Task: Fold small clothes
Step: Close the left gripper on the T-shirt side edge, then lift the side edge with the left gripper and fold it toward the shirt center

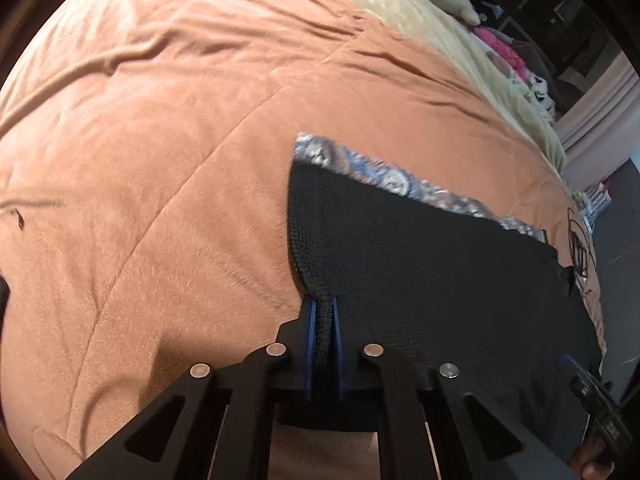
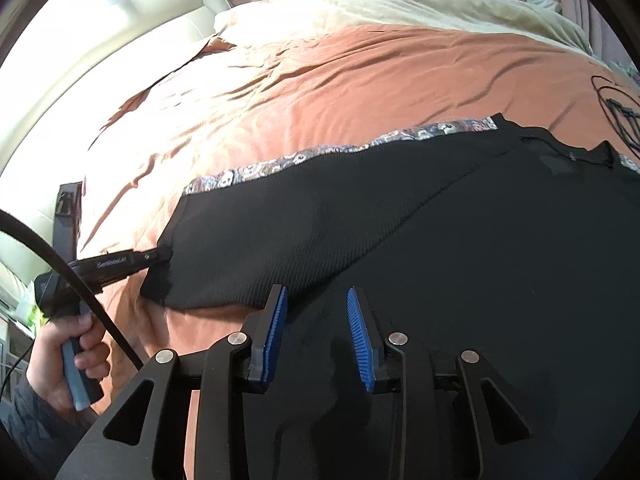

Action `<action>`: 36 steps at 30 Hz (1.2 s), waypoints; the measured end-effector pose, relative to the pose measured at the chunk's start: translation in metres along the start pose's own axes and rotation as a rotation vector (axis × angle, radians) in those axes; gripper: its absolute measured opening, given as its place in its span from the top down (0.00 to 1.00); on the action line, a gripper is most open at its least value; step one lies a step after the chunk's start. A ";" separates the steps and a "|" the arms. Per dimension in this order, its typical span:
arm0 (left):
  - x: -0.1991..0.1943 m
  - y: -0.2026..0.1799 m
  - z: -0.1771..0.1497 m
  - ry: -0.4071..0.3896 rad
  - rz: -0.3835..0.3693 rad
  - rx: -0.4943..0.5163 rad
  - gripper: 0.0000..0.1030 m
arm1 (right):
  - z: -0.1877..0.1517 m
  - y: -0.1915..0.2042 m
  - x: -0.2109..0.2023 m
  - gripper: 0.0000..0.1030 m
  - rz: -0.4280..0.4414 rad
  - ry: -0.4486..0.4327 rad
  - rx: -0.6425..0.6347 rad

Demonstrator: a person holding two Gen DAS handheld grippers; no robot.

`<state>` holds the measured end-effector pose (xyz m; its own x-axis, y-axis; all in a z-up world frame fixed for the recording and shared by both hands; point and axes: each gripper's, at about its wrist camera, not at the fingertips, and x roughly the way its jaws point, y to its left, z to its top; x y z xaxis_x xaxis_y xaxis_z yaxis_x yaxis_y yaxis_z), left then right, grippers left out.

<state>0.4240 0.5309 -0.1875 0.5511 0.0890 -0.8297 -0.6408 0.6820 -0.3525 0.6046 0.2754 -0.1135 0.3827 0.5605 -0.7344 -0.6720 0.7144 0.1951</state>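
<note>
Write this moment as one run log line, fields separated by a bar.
step: grasp hem | left gripper: shut on black garment | right gripper: open over garment | surface: orange blanket

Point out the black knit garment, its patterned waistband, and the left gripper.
black knit garment [image 2: 440, 248]: right wrist view, on its flat middle.
patterned waistband [image 1: 384, 174]: left wrist view, on the strip's midsection.
left gripper [image 1: 322, 320]: left wrist view, between the blue pads clamping the garment's edge.

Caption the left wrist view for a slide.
Left hand-held gripper shut on the black garment's corner, spread on an orange blanket.
</note>
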 end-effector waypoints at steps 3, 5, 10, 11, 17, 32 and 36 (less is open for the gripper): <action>-0.011 -0.009 0.007 -0.022 -0.007 0.009 0.93 | 0.008 -0.002 0.015 0.75 0.019 0.003 0.004; -0.016 -0.015 0.013 -0.033 -0.005 0.017 0.93 | 0.011 -0.002 0.028 0.79 0.037 0.014 0.009; -0.031 -0.030 0.028 -0.066 -0.015 0.040 0.93 | 0.017 -0.005 0.048 0.83 0.058 0.036 0.023; -0.034 -0.033 0.031 -0.071 -0.014 0.049 0.93 | 0.018 -0.005 0.052 0.83 0.062 0.039 0.026; -0.049 -0.052 0.043 -0.100 -0.023 0.072 0.94 | 0.017 -0.007 0.074 0.83 0.081 0.073 0.050; -0.078 -0.150 0.066 -0.155 -0.073 0.232 0.94 | 0.026 -0.037 0.050 0.74 0.112 0.025 0.164; -0.076 -0.190 0.063 -0.156 -0.098 0.287 0.94 | 0.021 -0.052 0.030 0.46 0.103 -0.013 0.185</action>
<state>0.5377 0.4402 -0.0299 0.6918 0.1075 -0.7141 -0.4166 0.8671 -0.2731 0.6645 0.2644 -0.1319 0.3268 0.6388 -0.6965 -0.5807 0.7172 0.3853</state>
